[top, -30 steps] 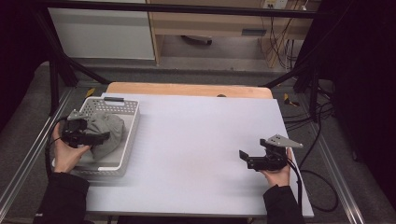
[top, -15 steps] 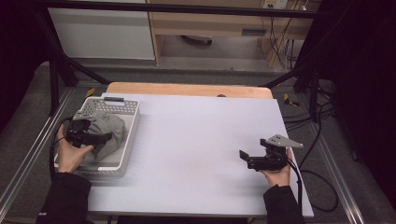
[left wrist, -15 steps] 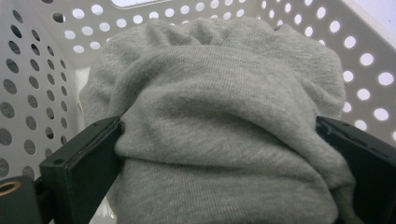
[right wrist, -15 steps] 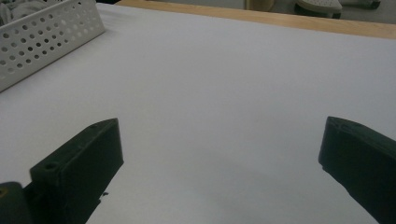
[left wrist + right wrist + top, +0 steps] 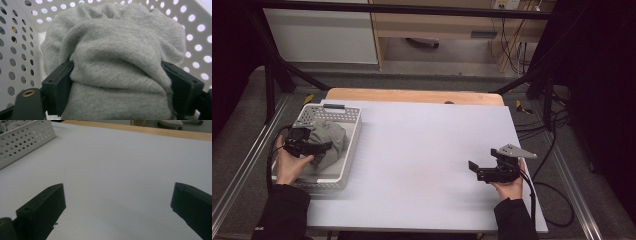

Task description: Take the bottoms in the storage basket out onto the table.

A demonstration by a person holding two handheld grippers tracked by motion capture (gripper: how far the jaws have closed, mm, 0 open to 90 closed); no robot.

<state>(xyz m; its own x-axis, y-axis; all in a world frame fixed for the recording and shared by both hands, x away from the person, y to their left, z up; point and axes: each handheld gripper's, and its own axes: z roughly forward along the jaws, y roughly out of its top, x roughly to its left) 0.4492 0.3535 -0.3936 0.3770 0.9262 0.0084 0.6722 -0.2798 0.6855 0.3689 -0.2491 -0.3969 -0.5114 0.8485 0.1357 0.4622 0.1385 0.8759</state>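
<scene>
Now left gripper (image 5: pixel 117 82) jaws, just closing, pinch soft grey knit cloth (image 5: pixel 120 50); right gripper (image 5: pixel 117 210) spread.

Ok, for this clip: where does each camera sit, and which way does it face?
High view: above the person's side, looking forward and down on the table; both forearms, left gripper, right gripper.
Left gripper view: on that gripper inside the basket, its jaws, just closing, pressed on the grey cloth.
Right gripper view: low over the table, its jaws wide apart.
Shared: the basket appears in all three.
</scene>
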